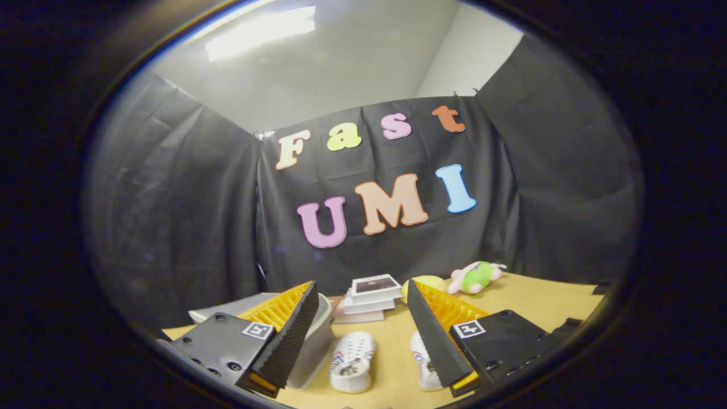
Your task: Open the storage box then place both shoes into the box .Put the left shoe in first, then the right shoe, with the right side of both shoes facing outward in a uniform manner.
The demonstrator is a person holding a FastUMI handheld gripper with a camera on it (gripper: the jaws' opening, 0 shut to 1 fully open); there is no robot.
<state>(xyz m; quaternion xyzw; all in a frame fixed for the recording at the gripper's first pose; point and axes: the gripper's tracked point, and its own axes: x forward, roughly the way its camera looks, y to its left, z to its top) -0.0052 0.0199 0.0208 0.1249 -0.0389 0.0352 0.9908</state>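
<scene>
My gripper [362, 309] is open, held above the wooden table [545, 307] with nothing between its fingers. Below the gap lie two white clog-style shoes with red and blue stripes. One shoe [352, 362] lies in plain sight between the fingers. The other shoe [421, 363] is partly hidden behind the right finger [436, 335]. A grey storage box [309, 346] with its lid [233, 307] on stands to the left, mostly covered by the left finger [292, 335].
A stack of white books [370, 298] sits beyond the shoes. A yellow object [426, 281] and a pink-and-green plush toy [476, 276] lie further back on the right. Black cloth walls surround the table.
</scene>
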